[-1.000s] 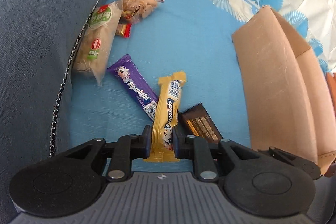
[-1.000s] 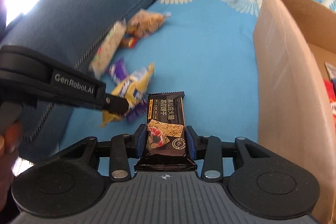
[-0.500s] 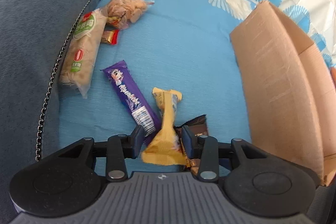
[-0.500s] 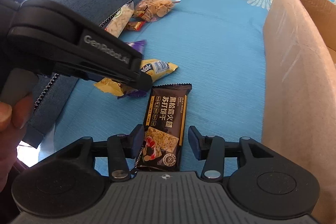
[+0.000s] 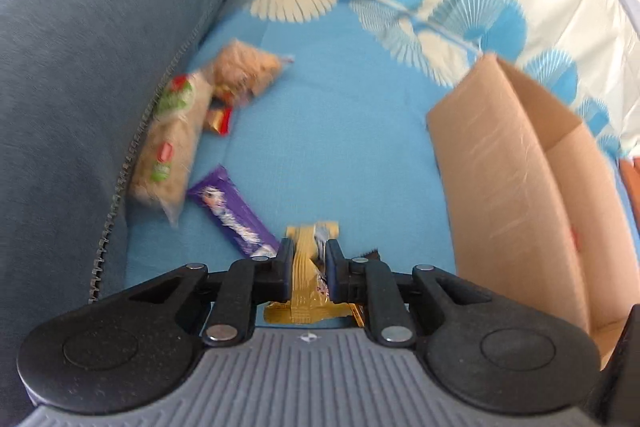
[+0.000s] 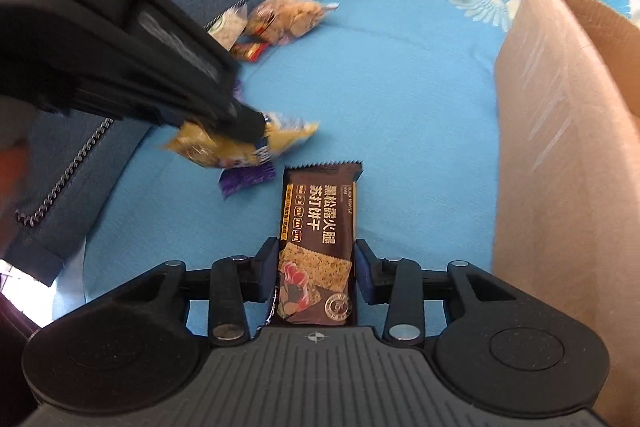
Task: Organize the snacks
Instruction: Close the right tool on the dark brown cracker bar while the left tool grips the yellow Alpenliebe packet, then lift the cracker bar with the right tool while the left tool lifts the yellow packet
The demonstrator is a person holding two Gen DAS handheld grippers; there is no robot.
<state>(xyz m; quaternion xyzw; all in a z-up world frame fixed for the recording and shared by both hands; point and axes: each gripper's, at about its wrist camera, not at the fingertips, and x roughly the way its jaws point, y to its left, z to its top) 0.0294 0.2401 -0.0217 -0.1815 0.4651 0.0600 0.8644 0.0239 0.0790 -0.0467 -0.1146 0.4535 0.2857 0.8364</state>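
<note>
Left gripper [image 5: 306, 261] pinches the yellow wrapper [image 5: 308, 275]; right gripper [image 6: 316, 267] level, fingers spread beside the brown cracker pack [image 6: 320, 227]

right gripper [image 6: 316, 269]: jaws astride brown cracker pack [image 6: 318, 227] | left gripper [image 6: 250, 129]: gripping yellow candy wrapper [image 6: 288, 137] | cardboard box [image 6: 560, 147]: right

A yellow-gold wrapper [image 5: 308, 269] sits at lower centre, a purple one with white lettering [image 5: 231, 215] to its left. The dark brown cracker pack [image 6: 318, 243] carries white characters and an orange strip. The cloth [image 5: 340, 131] is sky blue, turning cream with blue fan motifs toward the top. The box [image 5: 508, 195] at right is plain tan; the cushion [image 5: 88, 59] at left is slate blue.
</note>
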